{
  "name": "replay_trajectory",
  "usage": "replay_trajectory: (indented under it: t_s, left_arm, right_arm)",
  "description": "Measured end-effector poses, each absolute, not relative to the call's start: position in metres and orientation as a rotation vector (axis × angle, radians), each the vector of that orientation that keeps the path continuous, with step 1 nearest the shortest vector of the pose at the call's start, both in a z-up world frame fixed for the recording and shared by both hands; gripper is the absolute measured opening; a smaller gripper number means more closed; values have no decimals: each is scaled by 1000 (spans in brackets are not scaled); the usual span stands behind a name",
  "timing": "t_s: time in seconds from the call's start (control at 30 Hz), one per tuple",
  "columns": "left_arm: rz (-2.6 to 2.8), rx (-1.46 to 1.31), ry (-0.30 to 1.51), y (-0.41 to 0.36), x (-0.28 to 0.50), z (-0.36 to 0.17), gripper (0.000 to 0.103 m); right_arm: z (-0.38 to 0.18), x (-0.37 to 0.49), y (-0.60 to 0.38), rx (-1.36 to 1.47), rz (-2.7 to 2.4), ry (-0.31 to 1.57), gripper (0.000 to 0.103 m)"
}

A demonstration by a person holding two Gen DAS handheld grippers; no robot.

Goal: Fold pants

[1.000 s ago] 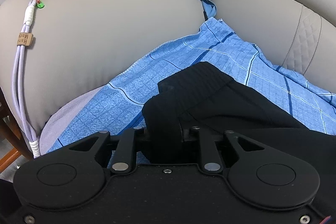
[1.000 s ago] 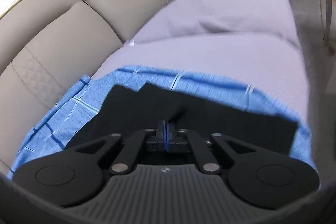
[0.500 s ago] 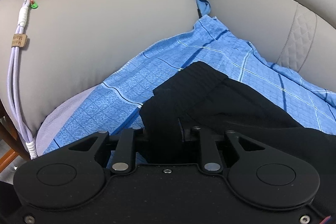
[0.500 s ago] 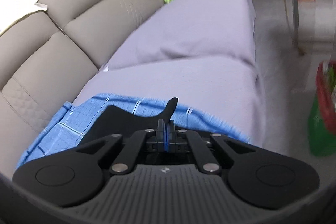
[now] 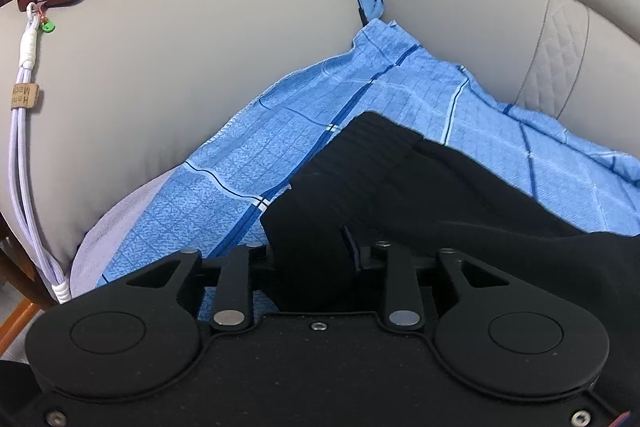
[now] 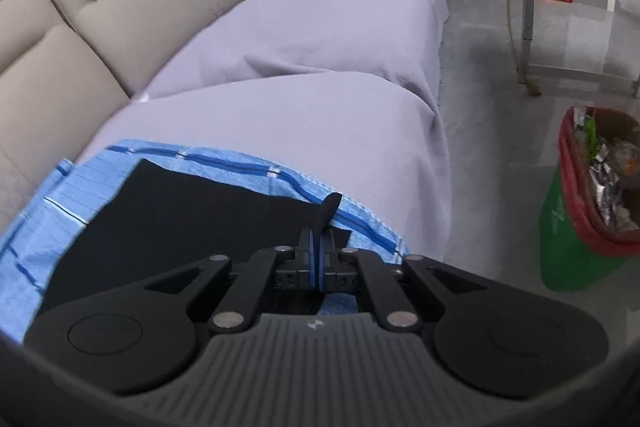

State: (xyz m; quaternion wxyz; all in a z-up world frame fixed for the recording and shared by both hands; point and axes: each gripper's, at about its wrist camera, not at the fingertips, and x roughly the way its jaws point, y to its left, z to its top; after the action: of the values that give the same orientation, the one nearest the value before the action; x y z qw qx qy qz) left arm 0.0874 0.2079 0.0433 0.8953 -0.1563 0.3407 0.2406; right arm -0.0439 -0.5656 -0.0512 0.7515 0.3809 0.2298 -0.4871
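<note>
- Black pants point(image 5: 420, 187) lie folded on the blue cloth point(image 5: 248, 163) covering your sofa point(image 5: 180, 47).
- Your left gripper point(image 5: 314, 259) is opening, waistband fabric between its jaws.
- Your right gripper point(image 6: 320, 251) is opening, a pinch of pants between its narrow jaws.

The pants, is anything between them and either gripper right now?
Nothing visible. The black pants lie on the blue checked cloth, and their fabric sits right between the fingers of both the left gripper and the right gripper. Both sets of jaws are opening, with cloth between them.
</note>
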Motion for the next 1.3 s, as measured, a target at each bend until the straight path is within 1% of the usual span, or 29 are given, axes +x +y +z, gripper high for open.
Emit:
replay_trajectory:
  t_s: [0.03,0.07,0.1,0.13,0.17,0.27,0.37,0.4,0.47,0.5,0.53,0.57,0.6,0.63,0.67,0.7,0.77,0.87,0.97,1.0,1.1,1.17,1.2,1.3]
  left_arm:
    - [494,-337,698,208,85,46,45]
    - [492,-349,682,208,81,50,49]
    - [501,-350,661,208,78,55,57]
    - [523,-337,635,206,74,60,64]
    - [549,-310,610,202,70,67,66]
    - [584,-225,536,182,60,91,68]
    - [456,-175,440,148,48,115,70]
    - [384,-147,427,132,47,120,68]
    - [262,-90,420,103,48,124,61]
    - [199,-62,416,88,50,124,47]
    - [143,-40,422,74,53,122,29]
    - [90,-27,440,63,58,119,21]
    - [19,-25,461,51,63,114,17]
    - [-40,-32,474,41,70,110,17]
    - [-81,-40,484,33,75,105,17]
    - [-116,-43,497,25,83,99,16]
    - [-151,-42,503,11,98,87,16]
    - [-146,-15,503,-1,123,66,16]
    - [-65,-9,564,-1,145,42,16]
    - [-39,-21,589,1,150,34,17]
    - [-9,-22,568,10,155,26,16]
    - [-9,2,562,8,156,24,16]
    - [-8,19,557,7,156,23,17]
    - [-2,80,540,0,155,20,17]
  right_arm:
    - [-49,-47,-564,836,-1066,489,35]
    - [-43,-51,-560,830,-1077,474,50]
    - [-37,-54,-556,821,-1078,453,67]
    - [-29,-57,-549,807,-1063,419,72]
    - [-23,-58,-543,794,-1040,390,73]
    - [2,-44,-506,687,-850,322,80]
    - [18,-6,-445,519,-576,308,85]
    - [20,9,-422,468,-481,318,86]
    - [20,40,-369,368,-292,342,86]
    - [17,54,-339,319,-202,356,86]
    - [14,65,-312,276,-124,366,86]
    - [11,74,-286,236,-45,369,86]
    - [7,82,-261,199,33,378,85]
    - [2,90,-237,167,100,401,85]
    - [-2,95,-221,145,145,420,81]
    - [-7,99,-204,118,192,441,74]
    - [-16,104,-180,78,244,481,66]
    - [-26,107,-169,29,264,503,66]
    - [-33,112,-180,-3,199,510,63]
    - [-34,114,-188,-4,172,507,63]
    - [-36,114,-221,8,88,510,60]
    - [-35,117,-244,3,16,519,60]
    - [-36,116,-259,13,-18,520,63]
    - [-37,117,-303,61,-103,533,62]
